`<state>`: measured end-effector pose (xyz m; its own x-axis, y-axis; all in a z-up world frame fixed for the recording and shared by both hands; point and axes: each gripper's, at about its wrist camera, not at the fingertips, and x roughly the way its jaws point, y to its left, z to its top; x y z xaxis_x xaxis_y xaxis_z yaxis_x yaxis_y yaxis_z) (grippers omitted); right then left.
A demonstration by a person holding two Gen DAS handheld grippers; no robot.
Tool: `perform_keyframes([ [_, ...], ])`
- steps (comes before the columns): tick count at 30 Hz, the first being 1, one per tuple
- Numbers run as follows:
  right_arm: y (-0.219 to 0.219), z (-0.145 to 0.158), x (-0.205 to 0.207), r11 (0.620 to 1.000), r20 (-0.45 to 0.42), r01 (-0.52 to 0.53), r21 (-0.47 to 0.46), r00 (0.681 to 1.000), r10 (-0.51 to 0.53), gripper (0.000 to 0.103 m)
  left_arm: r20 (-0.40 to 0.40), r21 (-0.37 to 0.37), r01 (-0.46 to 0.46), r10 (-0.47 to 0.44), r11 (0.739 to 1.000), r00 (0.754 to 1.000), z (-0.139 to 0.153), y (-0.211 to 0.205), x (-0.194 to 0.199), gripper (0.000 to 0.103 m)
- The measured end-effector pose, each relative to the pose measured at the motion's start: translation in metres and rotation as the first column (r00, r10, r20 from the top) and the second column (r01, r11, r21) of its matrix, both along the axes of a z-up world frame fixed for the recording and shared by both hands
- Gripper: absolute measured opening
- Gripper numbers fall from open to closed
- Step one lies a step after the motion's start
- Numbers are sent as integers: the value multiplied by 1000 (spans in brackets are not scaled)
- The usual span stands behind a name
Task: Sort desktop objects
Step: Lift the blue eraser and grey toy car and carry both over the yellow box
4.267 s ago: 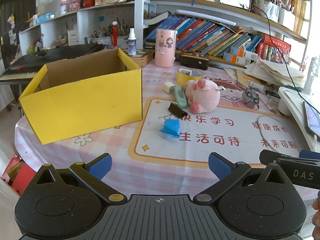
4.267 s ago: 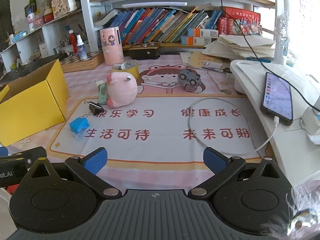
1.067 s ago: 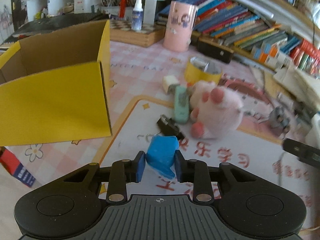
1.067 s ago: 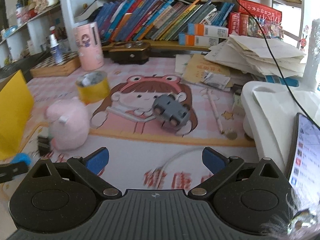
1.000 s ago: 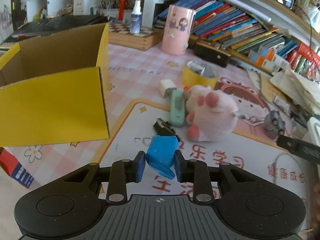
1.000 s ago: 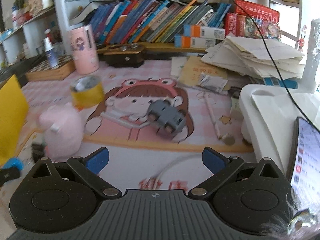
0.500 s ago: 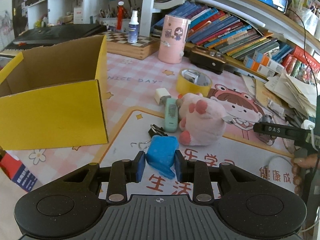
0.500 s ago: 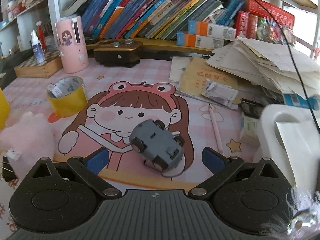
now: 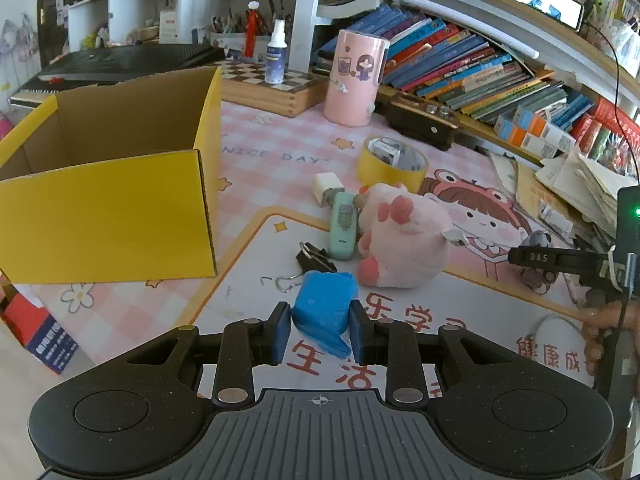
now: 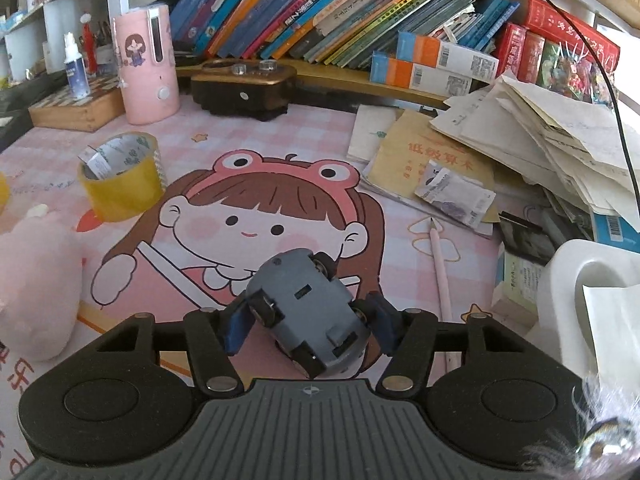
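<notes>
- The left gripper has its jaws pinching a blue wrapped block, one blue pad flat against each side, lifted clear of the printed mat below it.
- The right gripper has its jaws closing around a grey toy car that lies upside down, wheels up, on the girl cartoon of the mat; the pads are against the wheels on both sides.
- In the left wrist view the right gripper's tip shows at the right edge, over the same car, with a person's fingers on its handle.
- An open yellow cardboard box stands at the left of the worktop, well apart from both held things.
- Between them lie a pink plush pig, a mint green device touching its left side, a white cube just behind that, and a black binder clip just in front.
- A roll of yellow tape sits behind the pig, and a pink cylinder container stands further back near the bookshelf.
- A pink pencil lies on the mat to the right of the car, beside a heap of loose papers.
</notes>
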<state>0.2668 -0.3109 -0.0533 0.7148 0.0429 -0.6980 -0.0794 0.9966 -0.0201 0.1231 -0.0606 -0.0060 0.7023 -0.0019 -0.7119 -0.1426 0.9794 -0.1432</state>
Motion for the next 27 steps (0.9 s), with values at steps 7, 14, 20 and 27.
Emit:
perform_keyframes([
  [7,0,18,-20,997,13,-2,71,1000,2,57,29,-21,-5,6,1000,1000,3,0,-7,29],
  [14,9,38,-53,992,37,-24,124,999,20,57,51,-55,-7,9,998,999,3,7,-17,29],
  [20,23,54,-88,986,46,-55,157,998,48,57,75,-86,5,2,996,997,5,16,-31,29],
  [27,42,62,-127,983,56,-64,170,997,55,57,82,-99,38,-30,994,996,8,29,-52,29],
])
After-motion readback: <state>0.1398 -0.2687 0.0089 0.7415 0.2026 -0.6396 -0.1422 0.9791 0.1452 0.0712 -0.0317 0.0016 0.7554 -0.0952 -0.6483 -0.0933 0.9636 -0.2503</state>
